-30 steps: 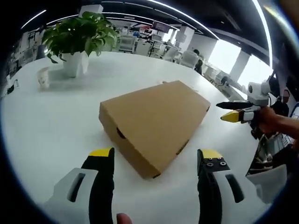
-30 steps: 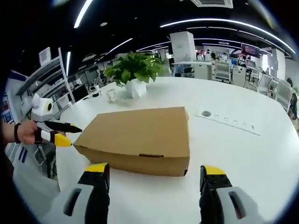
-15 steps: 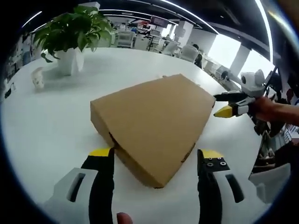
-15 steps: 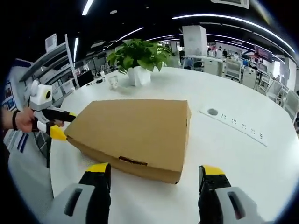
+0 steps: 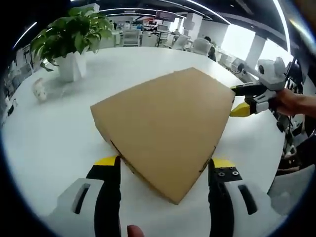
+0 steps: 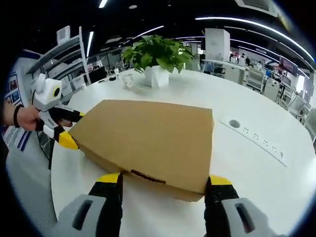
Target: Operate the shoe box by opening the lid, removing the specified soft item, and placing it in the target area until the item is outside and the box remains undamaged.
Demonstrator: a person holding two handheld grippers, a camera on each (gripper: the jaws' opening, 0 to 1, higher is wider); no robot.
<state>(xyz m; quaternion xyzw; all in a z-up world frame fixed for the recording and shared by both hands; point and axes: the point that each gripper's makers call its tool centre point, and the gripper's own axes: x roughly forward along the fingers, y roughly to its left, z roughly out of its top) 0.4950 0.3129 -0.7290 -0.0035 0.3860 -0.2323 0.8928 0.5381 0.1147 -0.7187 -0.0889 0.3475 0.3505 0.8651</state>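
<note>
A closed brown cardboard shoe box (image 5: 165, 121) lies on the white table (image 5: 54, 133), lid down. My left gripper (image 5: 164, 167) is open, its yellow-tipped jaws on either side of the box's near corner. In the right gripper view the same box (image 6: 148, 136) fills the middle, and my right gripper (image 6: 163, 181) is open at its long front edge. The right gripper (image 5: 247, 101) reaches in from the right of the left gripper view, at the box's far corner. The left gripper (image 6: 61, 129) appears at the box's left end, held by a hand (image 6: 22, 118). The soft item is hidden inside.
A potted green plant (image 5: 69, 42) in a white pot stands at the back of the table, with a small white cup (image 5: 38, 90) beside it. A strip of sockets (image 6: 256, 140) is set into the tabletop right of the box. Office desks and chairs lie beyond.
Both grippers have closed in on the box, which now looms larger in both views. The box has not moved and its lid is still down.
</note>
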